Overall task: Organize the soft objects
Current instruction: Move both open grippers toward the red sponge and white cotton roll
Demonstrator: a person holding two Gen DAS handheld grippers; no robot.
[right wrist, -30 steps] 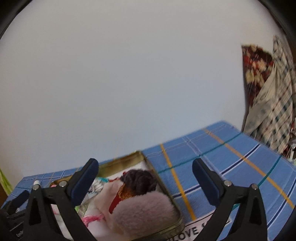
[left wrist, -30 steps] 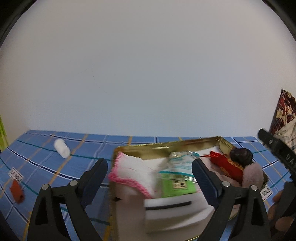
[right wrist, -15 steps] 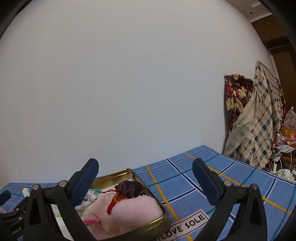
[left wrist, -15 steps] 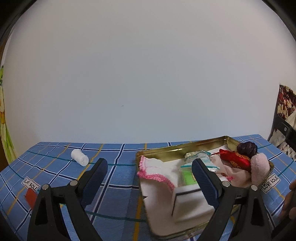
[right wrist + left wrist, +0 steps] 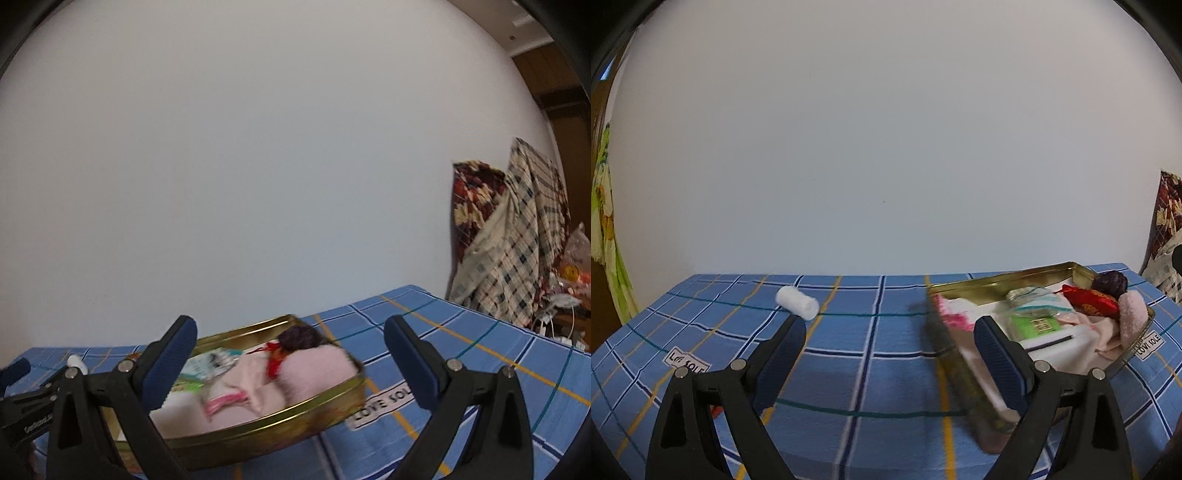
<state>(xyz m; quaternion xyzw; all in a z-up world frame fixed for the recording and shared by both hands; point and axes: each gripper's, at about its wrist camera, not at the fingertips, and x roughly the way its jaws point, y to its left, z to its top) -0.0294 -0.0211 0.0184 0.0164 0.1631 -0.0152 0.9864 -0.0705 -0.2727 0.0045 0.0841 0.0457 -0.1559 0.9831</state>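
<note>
Grippers, left (image 5: 890, 339) and right (image 5: 288, 341), gape, seemingly empty, near tin (image 5: 1001, 286).

Evenly and softly lit, without glare or hard shadows. Strong fisheye bending with black vignette at corners. Motion blur on gold tin (image 5: 280, 424) and its contents in both views.

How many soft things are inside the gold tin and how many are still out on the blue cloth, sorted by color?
In the gold tin:
Pink: 2, fluffy pink roll, pink-edged cloth
Red: 1, red pouch
Dark purple: 1, yarn ball
On the blue cloth:
White: 1, white roll
Total: 5
</note>
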